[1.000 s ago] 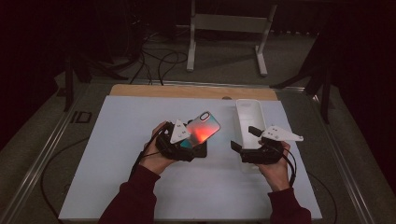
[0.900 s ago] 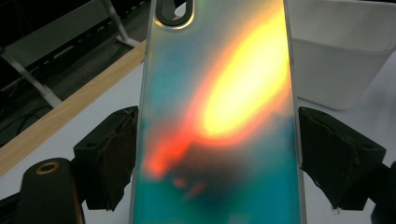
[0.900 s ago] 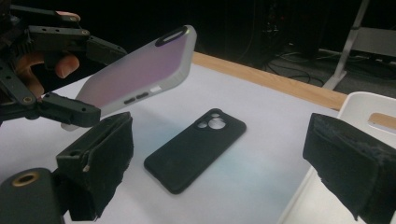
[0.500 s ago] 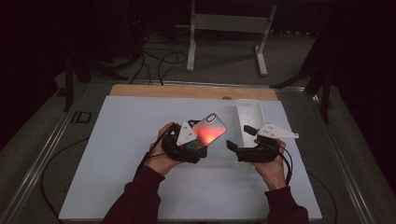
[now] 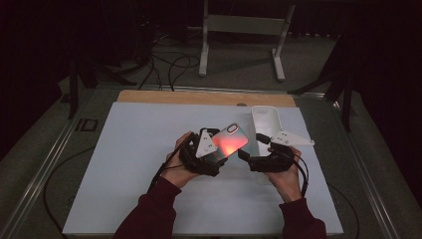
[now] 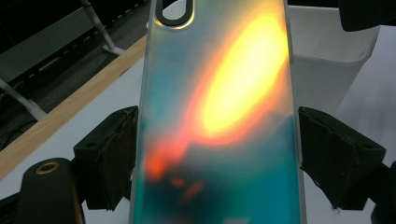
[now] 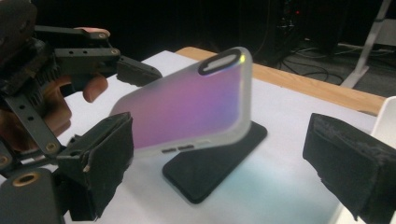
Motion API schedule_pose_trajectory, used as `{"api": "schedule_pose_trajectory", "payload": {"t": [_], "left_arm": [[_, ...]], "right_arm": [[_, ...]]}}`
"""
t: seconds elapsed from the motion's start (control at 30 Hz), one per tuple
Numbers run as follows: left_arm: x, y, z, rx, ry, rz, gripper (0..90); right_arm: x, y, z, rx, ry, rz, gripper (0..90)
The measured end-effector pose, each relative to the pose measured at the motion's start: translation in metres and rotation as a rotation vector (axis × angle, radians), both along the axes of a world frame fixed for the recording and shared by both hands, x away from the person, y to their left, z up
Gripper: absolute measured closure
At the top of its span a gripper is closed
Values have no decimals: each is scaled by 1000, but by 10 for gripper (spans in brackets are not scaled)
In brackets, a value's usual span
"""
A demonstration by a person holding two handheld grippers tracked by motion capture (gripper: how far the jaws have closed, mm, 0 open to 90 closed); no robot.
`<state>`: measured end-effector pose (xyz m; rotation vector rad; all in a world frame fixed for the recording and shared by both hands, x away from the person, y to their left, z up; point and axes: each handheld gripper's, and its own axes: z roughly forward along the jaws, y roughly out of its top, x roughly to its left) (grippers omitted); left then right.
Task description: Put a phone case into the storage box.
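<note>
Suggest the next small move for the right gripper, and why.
Probably ease the right gripper forward and close on the iridescent case's near edge. The left gripper holds the case tilted above the table, over a dark slab, likely a phone; the right jaws stand open just short of it. Two grips should steady the fitting.
</note>
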<state>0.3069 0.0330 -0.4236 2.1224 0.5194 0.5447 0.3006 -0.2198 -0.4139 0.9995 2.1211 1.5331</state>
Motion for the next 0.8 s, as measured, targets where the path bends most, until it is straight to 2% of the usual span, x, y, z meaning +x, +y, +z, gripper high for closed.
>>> {"api": "schedule_pose_trajectory", "payload": {"t": [0.5, 0.53, 0.67, 0.77, 0.8], "left_arm": [[-8, -11, 4, -16, -23, -30, 171], [-9, -11, 4, -18, -22, -31, 171], [-11, -13, 6, -17, -29, -38, 171], [-12, -15, 7, -24, -34, -40, 171], [-12, -15, 7, -24, -34, -40, 171]], "right_arm": [[3, 7, 0, 22, 29, 9, 97], [4, 8, 0, 20, 37, 17, 130], [4, 11, -1, 23, 51, 24, 158], [8, 10, -2, 62, 96, 8, 249], [8, 10, -2, 62, 96, 8, 249]]}}
